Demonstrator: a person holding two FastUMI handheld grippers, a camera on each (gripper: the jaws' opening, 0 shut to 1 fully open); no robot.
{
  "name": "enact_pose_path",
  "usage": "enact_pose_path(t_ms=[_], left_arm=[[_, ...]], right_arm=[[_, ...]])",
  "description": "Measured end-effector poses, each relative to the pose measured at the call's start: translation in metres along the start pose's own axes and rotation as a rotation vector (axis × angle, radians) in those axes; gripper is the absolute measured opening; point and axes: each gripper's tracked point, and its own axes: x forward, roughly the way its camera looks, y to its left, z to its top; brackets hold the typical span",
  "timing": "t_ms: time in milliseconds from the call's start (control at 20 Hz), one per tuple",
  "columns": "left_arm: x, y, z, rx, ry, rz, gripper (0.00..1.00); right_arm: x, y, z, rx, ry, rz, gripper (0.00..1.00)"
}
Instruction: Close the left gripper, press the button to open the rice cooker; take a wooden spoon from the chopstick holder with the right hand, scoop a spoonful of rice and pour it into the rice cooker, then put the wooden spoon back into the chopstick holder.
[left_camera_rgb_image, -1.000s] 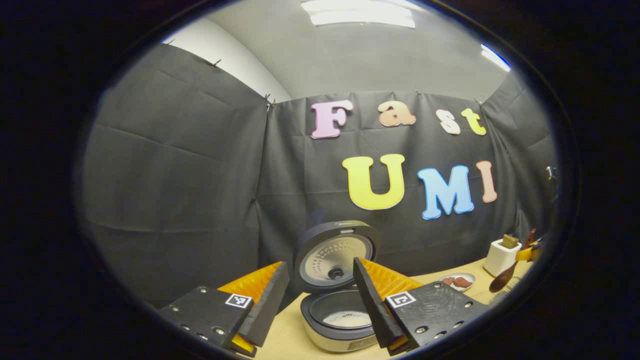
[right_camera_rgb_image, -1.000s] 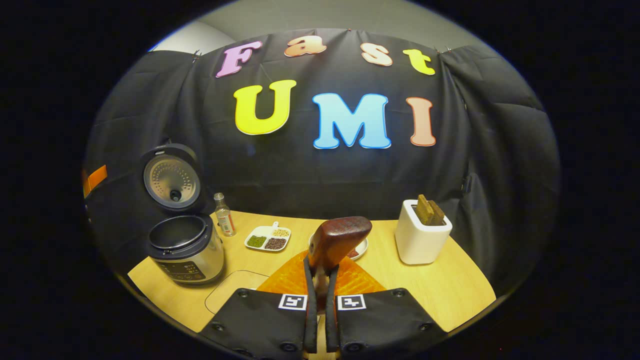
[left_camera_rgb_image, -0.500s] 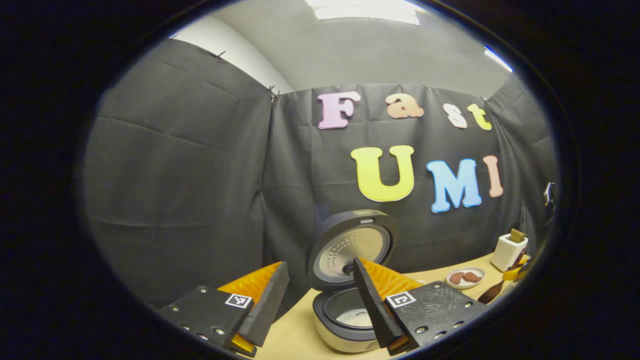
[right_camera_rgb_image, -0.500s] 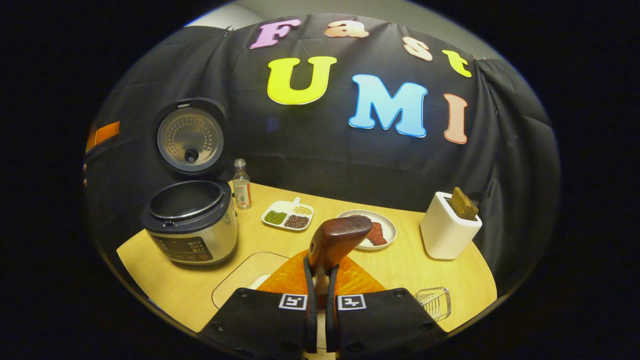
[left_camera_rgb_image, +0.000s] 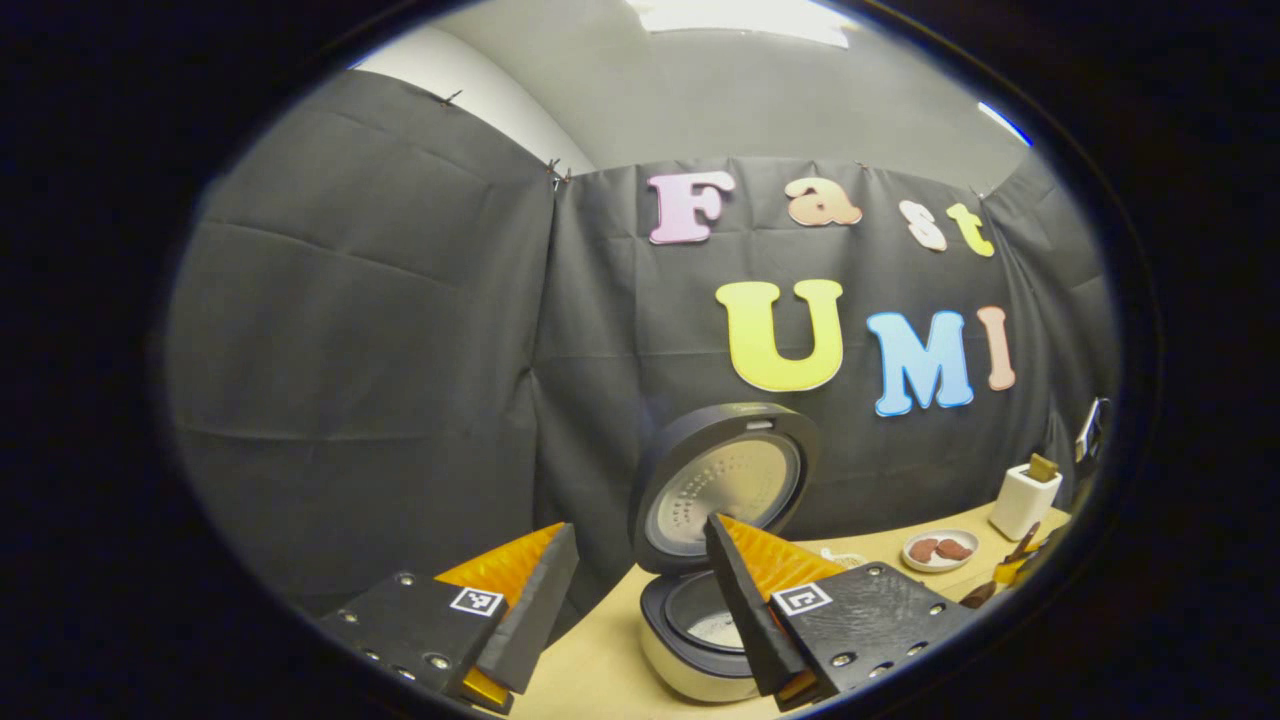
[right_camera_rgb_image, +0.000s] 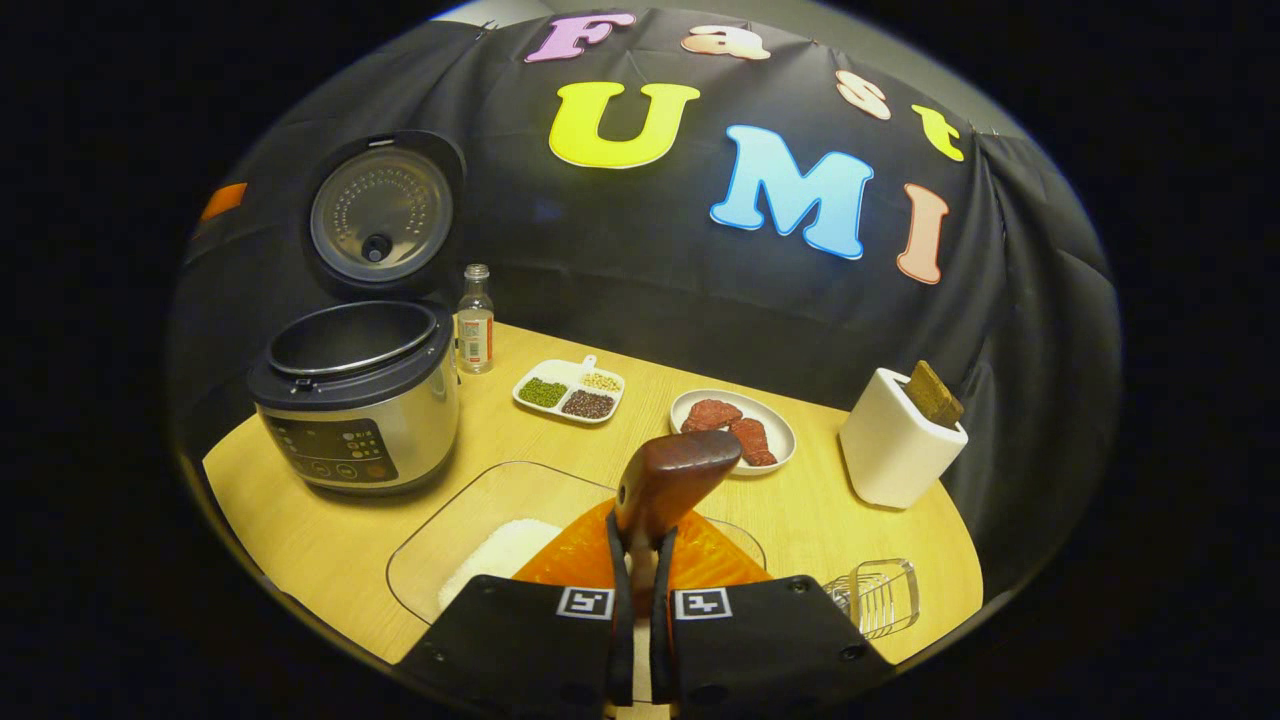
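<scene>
Left tool (left_camera_rgb_image: 632, 590): fingers spread well apart, nothing between them, held level above the worktop. Right tool (right_camera_rgb_image: 638, 560): fingers drawn close together, clamped on a wooden spoon (right_camera_rgb_image: 672, 480) handle, pointing forward and slightly down. It possibly shows at the left gripper view's far right edge, too small to confirm.

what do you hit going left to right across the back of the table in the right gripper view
rice cooker → small bottle → divided dish of beans → plate of red pieces → white chopstick holder

staged booth, black cloth wall (right_camera_rgb_image: 640, 290), table (right_camera_rgb_image: 300, 540)
</scene>
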Motion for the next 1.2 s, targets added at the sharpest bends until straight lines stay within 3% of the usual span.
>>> enact_pose_path(t_ms=[350, 850, 1200], left_arm=[[-0.009, -0.007, 0.006, 0.004, -0.007, 0.0, 0.81], [-0.024, -0.013, 0.021, 0.023, -0.026, 0.004, 0.81], [-0.031, -0.017, 0.033, 0.029, -0.041, 0.011, 0.82]], right_arm=[[-0.007, 0.026, -0.006, 0.167, 0.027, 0.096, 0.08], [-0.007, -0.01, -0.02, 0.761, 0.115, 0.188, 0.08], [-0.016, -0.047, -0.019, 1.038, 0.106, 0.22, 0.08]])
